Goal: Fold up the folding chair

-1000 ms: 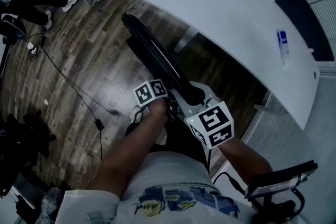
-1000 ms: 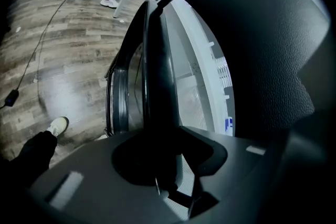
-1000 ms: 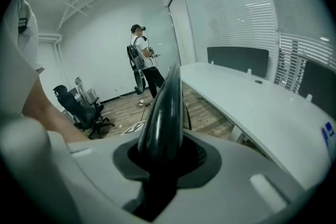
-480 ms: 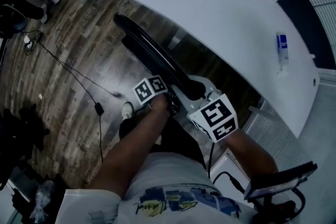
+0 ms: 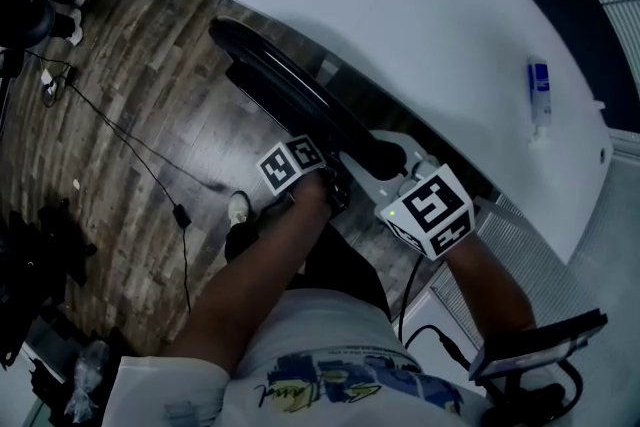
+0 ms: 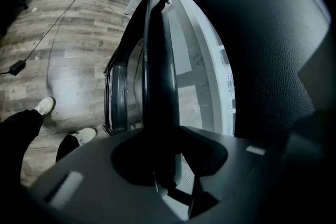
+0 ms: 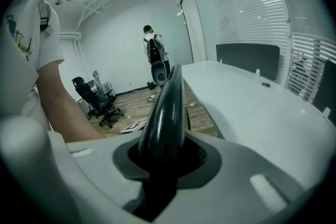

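- The left claw point(image 6: 168, 165) is clamped on the dark edge of the folding chair point(image 6: 157, 60), which runs away between its jaws.
- The right claw point(image 7: 160, 165) is clamped on the glossy black rim of the same chair, just beside the left one.
- From the head view the chair looks flat and thin. It is over the wooden floor point(image 5: 130, 115), along the near edge of the white table point(image 5: 400, 5).
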`<state>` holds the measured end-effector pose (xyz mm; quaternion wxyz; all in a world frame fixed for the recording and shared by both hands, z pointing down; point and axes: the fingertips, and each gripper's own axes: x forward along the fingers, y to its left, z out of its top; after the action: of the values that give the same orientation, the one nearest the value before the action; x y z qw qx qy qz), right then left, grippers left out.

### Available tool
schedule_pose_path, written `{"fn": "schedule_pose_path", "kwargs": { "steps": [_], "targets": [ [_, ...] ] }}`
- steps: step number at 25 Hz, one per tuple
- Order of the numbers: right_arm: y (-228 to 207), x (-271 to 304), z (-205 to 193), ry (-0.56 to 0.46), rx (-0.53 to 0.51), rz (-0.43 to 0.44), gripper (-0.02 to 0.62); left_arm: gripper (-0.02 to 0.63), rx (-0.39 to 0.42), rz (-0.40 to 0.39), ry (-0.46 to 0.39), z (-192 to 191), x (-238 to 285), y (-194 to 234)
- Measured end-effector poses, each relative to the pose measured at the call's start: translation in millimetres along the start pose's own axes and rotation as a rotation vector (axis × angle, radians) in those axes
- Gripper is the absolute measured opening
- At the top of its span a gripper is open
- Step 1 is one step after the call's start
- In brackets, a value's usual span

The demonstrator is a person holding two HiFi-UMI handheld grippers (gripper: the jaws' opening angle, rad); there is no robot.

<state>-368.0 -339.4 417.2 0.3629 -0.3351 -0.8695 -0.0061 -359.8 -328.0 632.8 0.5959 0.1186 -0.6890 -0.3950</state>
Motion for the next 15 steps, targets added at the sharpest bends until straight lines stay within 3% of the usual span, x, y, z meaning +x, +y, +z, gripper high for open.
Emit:
{"fn": "schedule_pose_path", "kwargs": {
  "steps": [15],
  "targets": [
    [-28, -6, 11, 0.011, -0.002, 0.019, 0.081, 0.15, 0.104, -0.017, 0.057, 7, 5, -20]
  ]
}}
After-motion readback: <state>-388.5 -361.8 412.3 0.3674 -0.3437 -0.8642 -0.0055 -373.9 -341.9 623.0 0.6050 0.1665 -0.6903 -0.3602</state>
